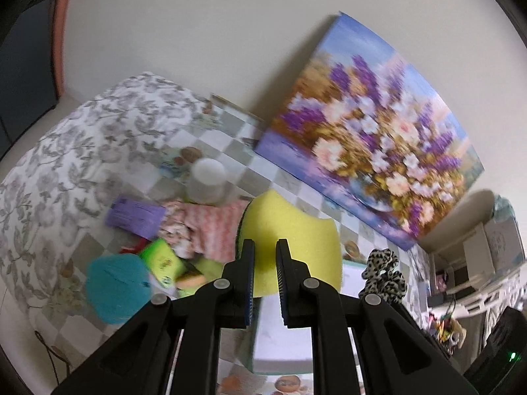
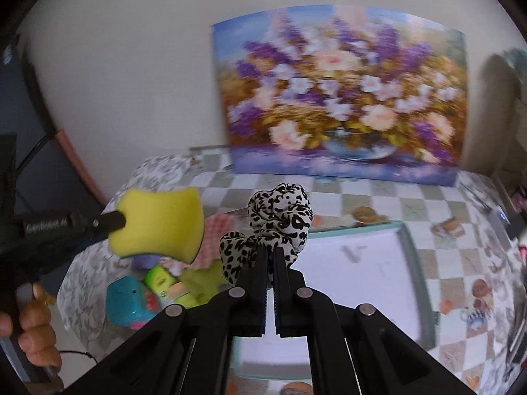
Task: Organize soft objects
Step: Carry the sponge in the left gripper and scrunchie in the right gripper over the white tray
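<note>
My left gripper (image 1: pixel 265 247) is shut on a yellow sponge (image 1: pixel 296 227) with a dark scouring side, held in the air above the table. From the right wrist view the same sponge (image 2: pixel 161 223) hangs at the left, with the left gripper's black finger (image 2: pixel 108 220) pinching its edge and a hand (image 2: pixel 29 326) below. My right gripper (image 2: pixel 270 253) is shut on a black-and-white leopard-print scrunchie (image 2: pixel 280 220), lifted over a white tray (image 2: pixel 362 273). In the left wrist view the scrunchie (image 1: pixel 382 273) shows at the right.
A pile on the chequered tablecloth (image 2: pixel 395 197) holds a teal object (image 1: pixel 115 286), a green packet (image 1: pixel 161 260), a purple card (image 1: pixel 135 214), pink cloth (image 1: pixel 210 227) and a white roll (image 1: pixel 207 181). A flower painting (image 2: pixel 342 92) leans on the wall. A leaf-print cushion (image 1: pixel 82 151) lies left.
</note>
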`<state>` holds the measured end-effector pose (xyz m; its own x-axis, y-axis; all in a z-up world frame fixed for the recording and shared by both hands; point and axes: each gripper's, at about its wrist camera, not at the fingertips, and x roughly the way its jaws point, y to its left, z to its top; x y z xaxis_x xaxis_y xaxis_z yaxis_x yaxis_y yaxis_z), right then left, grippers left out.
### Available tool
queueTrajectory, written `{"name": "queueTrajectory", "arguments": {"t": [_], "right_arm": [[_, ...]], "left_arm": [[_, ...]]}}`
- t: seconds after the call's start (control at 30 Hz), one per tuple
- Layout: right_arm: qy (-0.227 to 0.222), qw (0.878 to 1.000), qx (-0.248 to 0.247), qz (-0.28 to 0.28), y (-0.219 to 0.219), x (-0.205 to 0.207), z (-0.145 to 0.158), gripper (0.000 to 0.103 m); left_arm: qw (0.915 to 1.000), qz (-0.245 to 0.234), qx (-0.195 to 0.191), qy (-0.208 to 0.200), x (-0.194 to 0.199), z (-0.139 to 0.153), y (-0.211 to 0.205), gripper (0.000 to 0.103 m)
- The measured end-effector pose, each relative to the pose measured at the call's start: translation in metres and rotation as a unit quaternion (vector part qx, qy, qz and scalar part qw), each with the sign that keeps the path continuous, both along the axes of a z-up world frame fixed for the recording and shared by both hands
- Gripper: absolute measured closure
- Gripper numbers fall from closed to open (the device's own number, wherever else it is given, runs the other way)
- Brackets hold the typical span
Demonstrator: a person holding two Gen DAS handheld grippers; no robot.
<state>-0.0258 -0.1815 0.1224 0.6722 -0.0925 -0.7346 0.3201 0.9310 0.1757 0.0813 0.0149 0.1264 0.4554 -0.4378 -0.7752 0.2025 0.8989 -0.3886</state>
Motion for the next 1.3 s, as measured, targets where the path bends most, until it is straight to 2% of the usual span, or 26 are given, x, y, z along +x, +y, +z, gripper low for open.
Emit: {"name": "queueTrajectory", "arguments": {"t": [0.13,0.27,0.43,0.53,0.63,0.8,0.93,1.03,1.3], "right_arm": [[0.008,0.999,-0.006,-0.041,-0.030,-0.016,-0.005,0.100],[0.020,0.996,0.000,-0.081,-0.064,-0.034,-0.013,0.100],[0.045,0.991,-0.011,-0.125,-0.096,-0.054,-0.027,0.100],[0.056,0.989,0.003,-0.136,-0.111,-0.056,-0.037,0.100],[0.078,0.986,0.013,-0.148,-0.122,-0.054,-0.053,0.100],[0.132,0.979,0.030,-0.151,-0.128,-0.045,-0.096,0.100],[0.162,0.974,0.056,-0.146,-0.129,-0.041,-0.126,0.100],[0.186,0.970,0.063,-0.143,-0.127,-0.039,-0.144,0.100],[0.212,0.964,0.074,-0.143,-0.127,-0.038,-0.165,0.100]], "left_arm": [[0.9994,-0.034,0.002,-0.001,-0.010,-0.002,-0.033,0.090],[0.9974,-0.067,-0.010,0.023,-0.015,-0.013,-0.061,0.090],[0.9946,-0.095,-0.002,0.041,-0.021,-0.028,-0.094,0.090],[0.9929,-0.107,0.002,0.051,-0.025,-0.039,-0.108,0.090],[0.9916,-0.116,0.007,0.057,-0.025,-0.053,-0.120,0.090],[0.9876,-0.125,0.017,0.094,-0.020,-0.093,-0.134,0.090],[0.9825,-0.129,0.040,0.128,-0.016,-0.125,-0.141,0.090],[0.9807,-0.129,0.057,0.135,-0.016,-0.137,-0.143,0.090],[0.9737,-0.130,0.122,0.142,-0.017,-0.165,-0.149,0.089]]}}
